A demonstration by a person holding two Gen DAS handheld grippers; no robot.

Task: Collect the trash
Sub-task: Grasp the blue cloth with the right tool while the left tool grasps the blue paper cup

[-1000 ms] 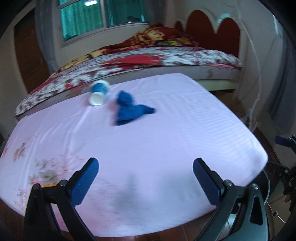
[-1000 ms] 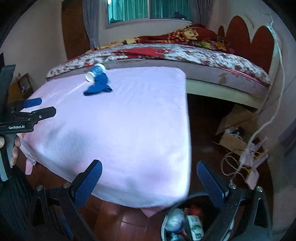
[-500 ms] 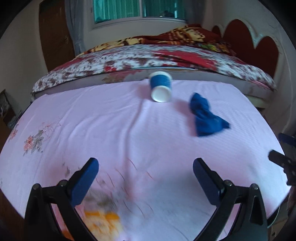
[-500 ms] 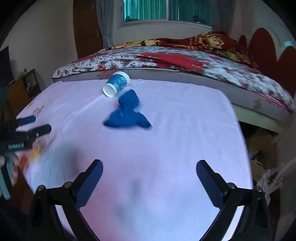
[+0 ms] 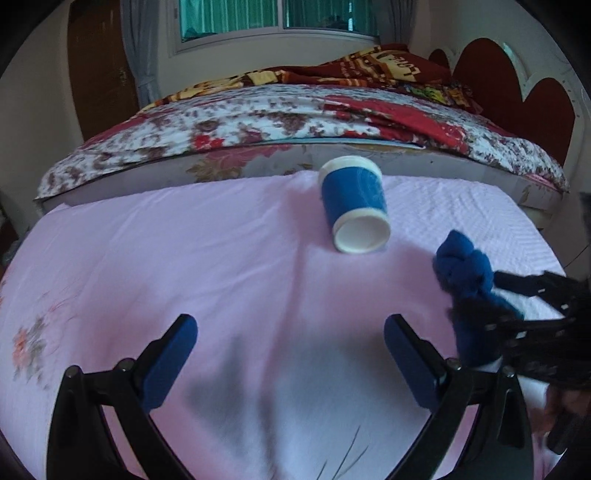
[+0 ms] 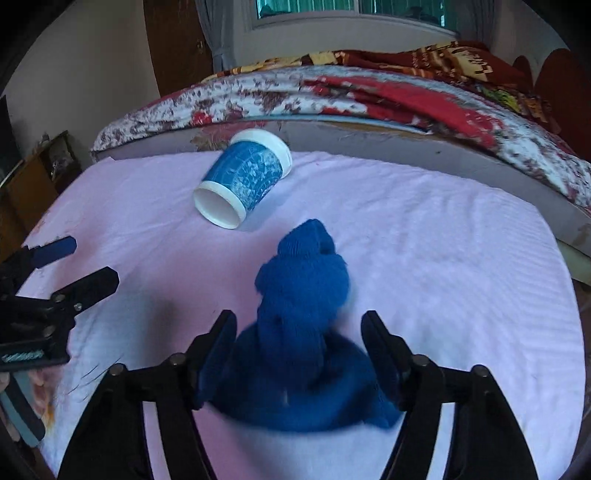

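Observation:
A blue paper cup [image 5: 355, 208] with a white rim lies on its side on the pink sheet [image 5: 221, 258], mouth toward me; it also shows in the right wrist view [image 6: 242, 177]. A crumpled blue cloth [image 6: 303, 325] lies just right of the cup and also shows in the left wrist view [image 5: 467, 280]. My right gripper [image 6: 298, 332] is open with its fingers on either side of the cloth, low over the sheet. My left gripper [image 5: 290, 341] is open and empty, short of the cup, and it shows at the left of the right wrist view [image 6: 74, 264].
The pink sheet covers a low mattress or table. Behind it stands a bed with a floral cover [image 5: 258, 122] and a red blanket [image 5: 388, 74]. A red headboard [image 5: 517, 85] is at the right, a window [image 5: 277, 14] at the back, a wooden shelf [image 6: 33, 177] at the left.
Both grippers have moved forward over the sheet. The right gripper has come down around the blue cloth with its fingers narrower. The left gripper has come closer to the cup.

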